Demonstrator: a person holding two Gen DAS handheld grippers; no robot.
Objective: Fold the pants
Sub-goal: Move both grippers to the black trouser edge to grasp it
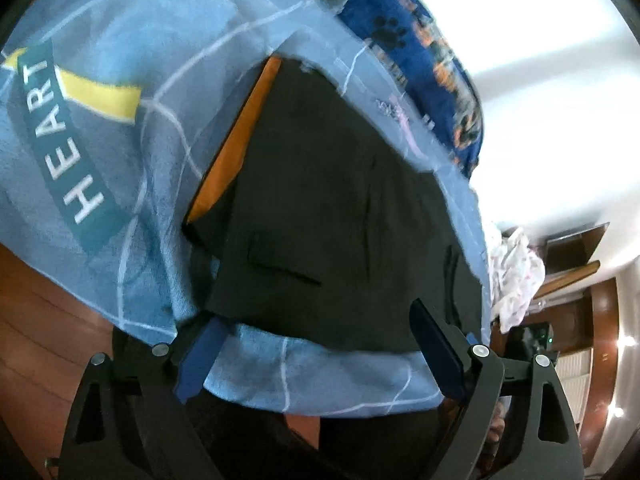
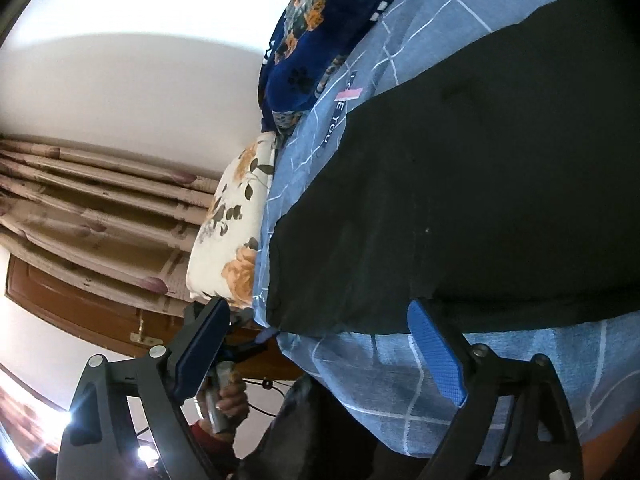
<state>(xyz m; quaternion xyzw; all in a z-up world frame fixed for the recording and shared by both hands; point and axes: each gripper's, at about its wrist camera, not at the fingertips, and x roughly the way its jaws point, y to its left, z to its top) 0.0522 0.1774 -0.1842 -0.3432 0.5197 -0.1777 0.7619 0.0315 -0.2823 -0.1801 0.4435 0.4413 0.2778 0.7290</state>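
Observation:
Black pants [image 1: 320, 208] lie flat on a bed with a light-blue checked sheet [image 1: 132, 152]. The left wrist view shows their waist end with a welt pocket slit. My left gripper [image 1: 316, 320] is open at the near edge of the pants, its blue pads either side of the hem, holding nothing. The right wrist view shows the pants [image 2: 460, 184] as a long dark panel. My right gripper [image 2: 318, 316] is open just before the near corner of the pants, empty.
A dark-blue floral quilt [image 1: 432, 44] is bunched at the far side of the bed; it also shows in the right wrist view [image 2: 320, 32]. A white floral pillow [image 2: 232, 232] lies beside the bed edge. Striped curtains [image 2: 88, 208] hang behind. The wooden floor [image 1: 48, 320] is below.

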